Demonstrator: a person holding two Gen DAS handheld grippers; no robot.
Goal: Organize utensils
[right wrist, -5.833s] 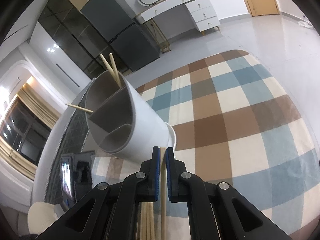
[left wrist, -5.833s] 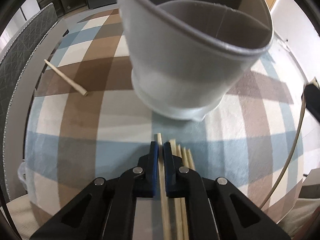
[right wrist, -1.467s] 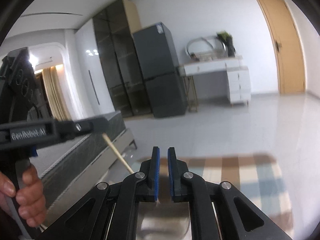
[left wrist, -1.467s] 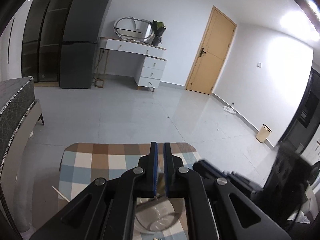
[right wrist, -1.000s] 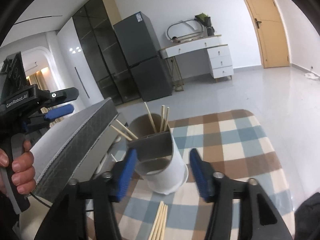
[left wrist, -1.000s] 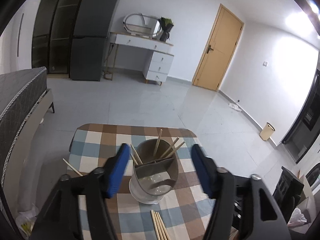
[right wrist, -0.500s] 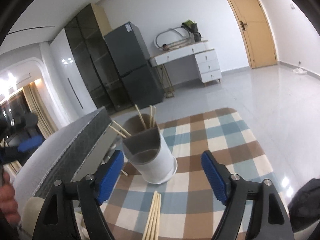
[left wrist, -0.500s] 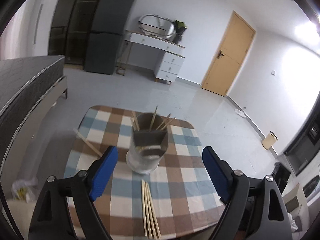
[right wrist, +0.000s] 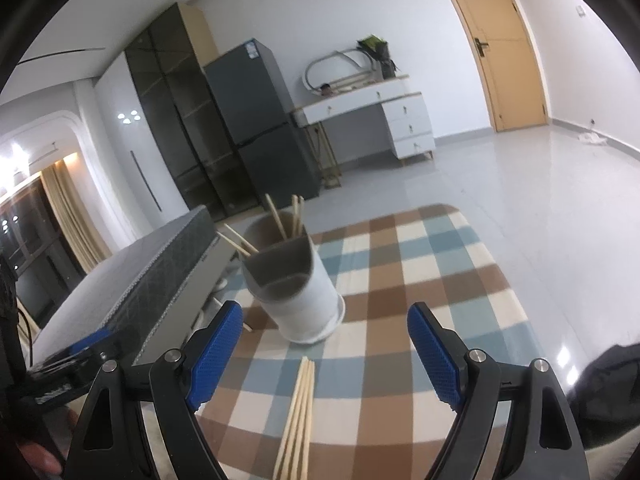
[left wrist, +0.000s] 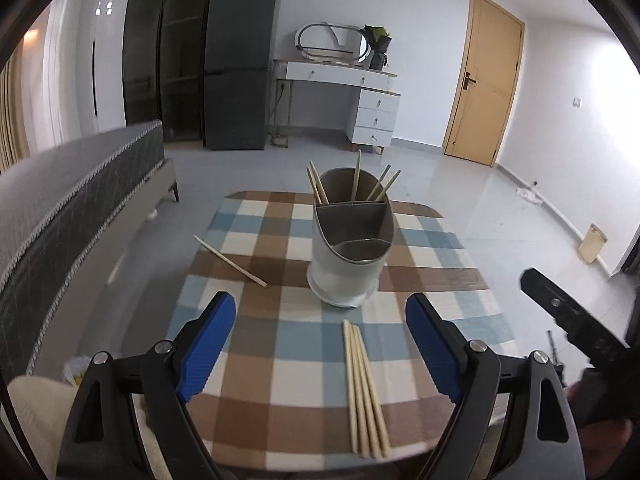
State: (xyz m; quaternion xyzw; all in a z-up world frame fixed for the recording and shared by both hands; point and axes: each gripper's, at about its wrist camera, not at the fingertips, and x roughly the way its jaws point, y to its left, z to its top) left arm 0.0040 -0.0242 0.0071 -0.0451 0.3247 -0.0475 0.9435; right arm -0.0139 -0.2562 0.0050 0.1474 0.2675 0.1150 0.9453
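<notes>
Your left gripper (left wrist: 320, 340) hangs above the near edge of the brown, blue and cream checked tablecloth (left wrist: 280, 344), its blue-padded jaws spread wide and holding nothing. Your right gripper (right wrist: 324, 348) is likewise wide apart and empty. The white, grey-lined, partitioned utensil holder (left wrist: 348, 256) stands upright mid-table, with 5 light wooden chopsticks (left wrist: 356, 178) leaning in its far compartment. A bundle of about 4 loose wooden chopsticks (left wrist: 364, 372) lies flat just in front of the holder, between your left fingers. 1 single wooden chopstick (left wrist: 230, 256) lies apart to the holder's left.
</notes>
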